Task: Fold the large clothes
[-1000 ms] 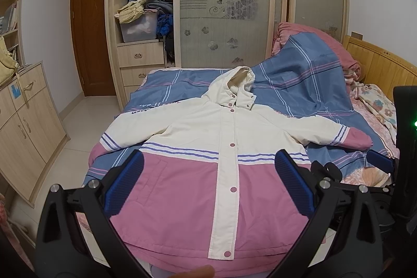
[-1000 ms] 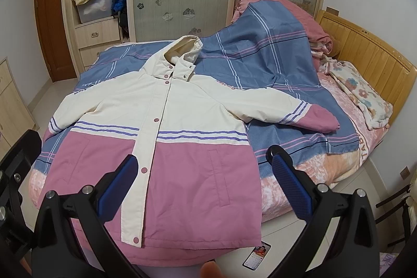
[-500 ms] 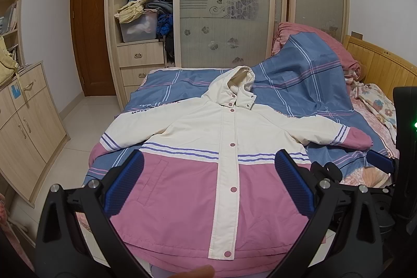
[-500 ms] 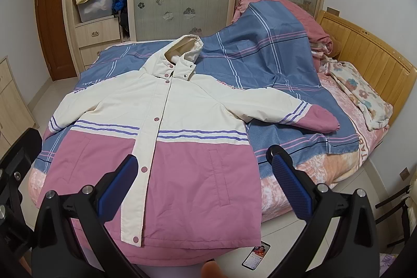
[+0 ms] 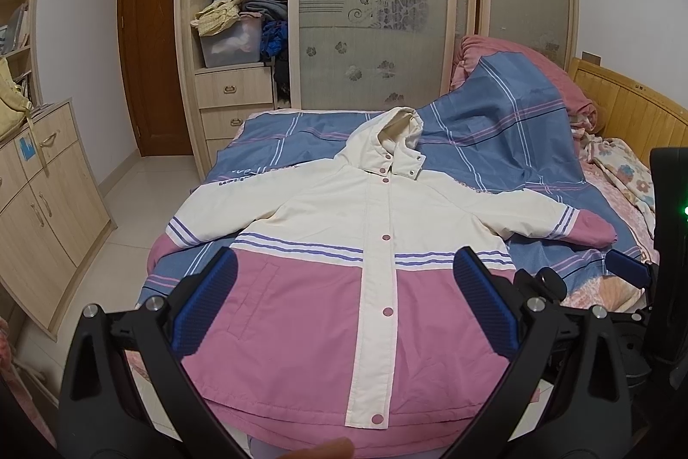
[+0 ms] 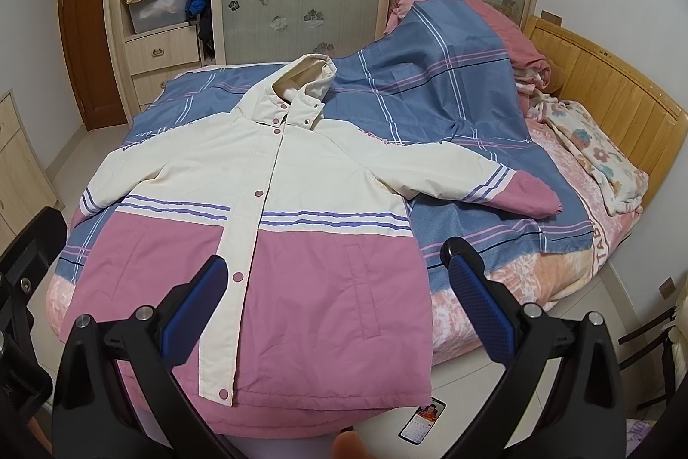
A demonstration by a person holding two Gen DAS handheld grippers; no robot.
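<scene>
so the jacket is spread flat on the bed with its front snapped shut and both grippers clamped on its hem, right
Not quite: the jacket lies spread on the bed, front snapped shut, but both the left gripper and right gripper are open and hold nothing. Both wrist views show it.

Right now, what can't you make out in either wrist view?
- Jacket hem: in the left wrist view, cut off by the gripper frame and bottom edge.
- Its left cuff: in the right wrist view, drops over the bed edge.
- Phone screen on the floor: right wrist view, too small to read.
- Blanket lettering: left wrist view, partly under the jacket.
</scene>
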